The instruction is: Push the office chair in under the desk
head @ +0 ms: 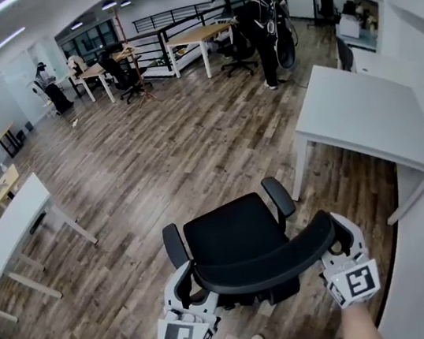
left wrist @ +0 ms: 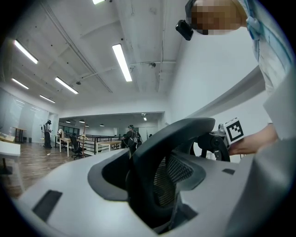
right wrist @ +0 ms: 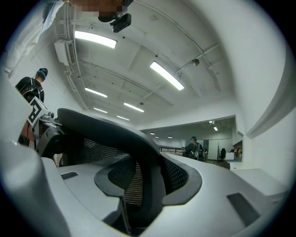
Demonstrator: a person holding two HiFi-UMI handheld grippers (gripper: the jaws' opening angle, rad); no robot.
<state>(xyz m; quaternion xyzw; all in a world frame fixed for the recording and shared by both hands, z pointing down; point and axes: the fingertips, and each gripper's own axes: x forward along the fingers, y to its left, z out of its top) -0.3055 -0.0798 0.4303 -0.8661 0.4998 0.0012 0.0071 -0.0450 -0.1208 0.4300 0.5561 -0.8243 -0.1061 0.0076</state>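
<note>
- The black mesh-backed office chair (head: 235, 241) stands on the brown wood-plank floor (head: 154, 158), near us at centre. It is out in the open, left of and nearer than the white rectangular desk (head: 363, 113) along the right wall, and no part of it is under the desktop yet.
- Our left gripper (head: 184, 285) has its jaws closed partway on the left end of the curved black backrest (head: 275, 262), and the rim fills the gap between them.
- Our right gripper (head: 338, 247) is clamped the same way on the right end, also well short of fully closed because the rim is thick.
- We judge this to be the pushing step, with the grip made and the travel mostly ahead.
- Next we should swing the seat rightward toward the desk's open side, then roll it forward evenly with both hands while watching the near desk leg.
</note>
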